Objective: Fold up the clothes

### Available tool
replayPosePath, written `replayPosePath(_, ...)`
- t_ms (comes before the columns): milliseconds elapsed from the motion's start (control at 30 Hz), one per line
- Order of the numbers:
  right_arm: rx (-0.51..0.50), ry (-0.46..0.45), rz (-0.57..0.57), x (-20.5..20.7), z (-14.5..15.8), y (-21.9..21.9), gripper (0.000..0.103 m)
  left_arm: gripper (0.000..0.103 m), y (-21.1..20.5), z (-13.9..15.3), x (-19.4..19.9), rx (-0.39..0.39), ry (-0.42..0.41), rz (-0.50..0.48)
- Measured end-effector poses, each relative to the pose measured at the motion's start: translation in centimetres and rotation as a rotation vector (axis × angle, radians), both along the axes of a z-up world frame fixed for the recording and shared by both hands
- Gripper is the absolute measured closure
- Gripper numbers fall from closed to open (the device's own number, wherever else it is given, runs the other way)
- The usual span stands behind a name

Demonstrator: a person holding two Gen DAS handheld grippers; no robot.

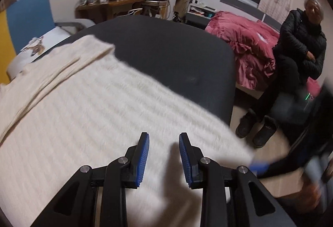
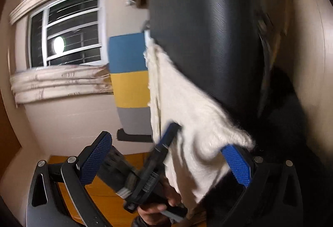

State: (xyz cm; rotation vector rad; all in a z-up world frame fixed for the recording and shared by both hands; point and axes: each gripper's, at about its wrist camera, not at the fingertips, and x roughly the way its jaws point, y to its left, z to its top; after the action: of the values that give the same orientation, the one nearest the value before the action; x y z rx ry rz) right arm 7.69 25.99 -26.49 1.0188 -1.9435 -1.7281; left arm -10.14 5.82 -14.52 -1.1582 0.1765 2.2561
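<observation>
On the dark padded table, a cream-white fluffy knit sweater lies spread, one sleeve folded across its far left part and its near edge reaching the table's side. The left gripper hovers above the knit with its blue-padded jaws parted and nothing between them. In the right wrist view, the right gripper stands wide apart too; a flap of the sweater hangs over the table edge and drapes against its right blue pad, but it is not pinched.

The risk, as I judge it, is that the loose flap slides off the pad or drags the sweater over the edge, since neither tool grips it. The fuzzy yarn could also snag on the ribbed pads and spoil the fold.
</observation>
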Motion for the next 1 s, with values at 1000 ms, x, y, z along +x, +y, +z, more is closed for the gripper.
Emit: replayPosePath(1000, 0.221, 0.009, 0.053, -2.6, 1.4, 0.4, 0.005, 0.07, 2.8, -1.6, -0.8, 0.02, -0.007, 0.002)
